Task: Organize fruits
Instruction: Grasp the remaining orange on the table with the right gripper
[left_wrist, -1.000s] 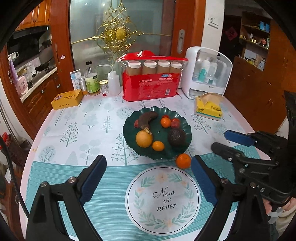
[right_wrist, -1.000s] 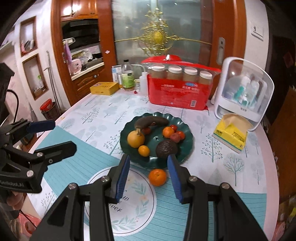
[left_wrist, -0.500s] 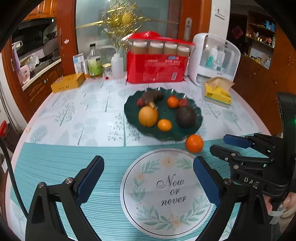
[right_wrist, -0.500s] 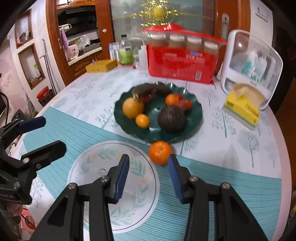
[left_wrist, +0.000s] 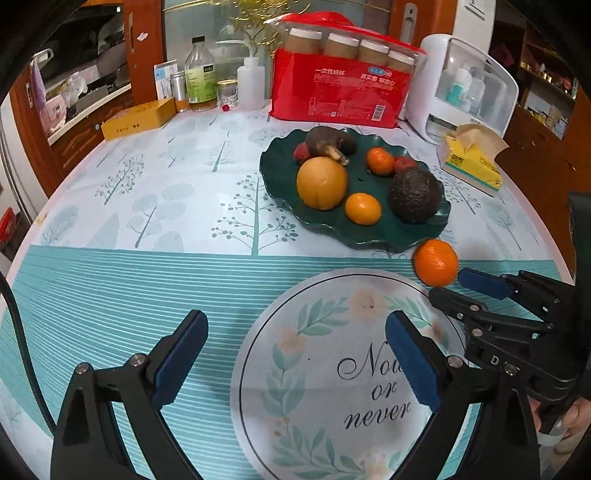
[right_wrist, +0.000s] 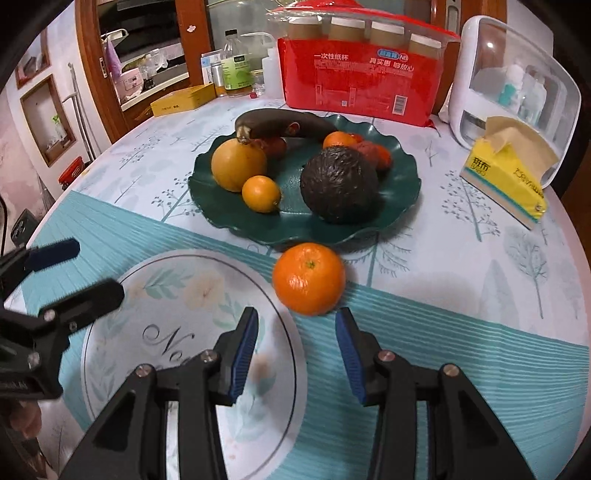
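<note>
A loose orange mandarin (right_wrist: 308, 277) lies on the tablecloth just in front of the dark green plate (right_wrist: 399, 206); it also shows in the left wrist view (left_wrist: 436, 262). The plate (left_wrist: 275, 173) holds a dark banana (right_wrist: 284, 123), a yellow round fruit (right_wrist: 238, 168), a small orange citrus (right_wrist: 261, 194), a dark avocado (right_wrist: 338, 184) and small red and orange fruits. My right gripper (right_wrist: 297, 332) is open, low over the table, its tips just short of the mandarin. My left gripper (left_wrist: 295, 336) is open and empty over the round "Now or never" mat (left_wrist: 332, 369).
Behind the plate stand a red pack of paper cups (left_wrist: 343, 92), a white storage box (left_wrist: 469, 85), a yellow tissue pack (left_wrist: 472, 162), bottles (left_wrist: 199, 77) and a yellow box (left_wrist: 138, 116). The round table's edge curves close at right.
Both grippers have moved forward and down toward the table. The right gripper has closed in on the loose mandarin, which now sits just ahead of its open fingers.
</note>
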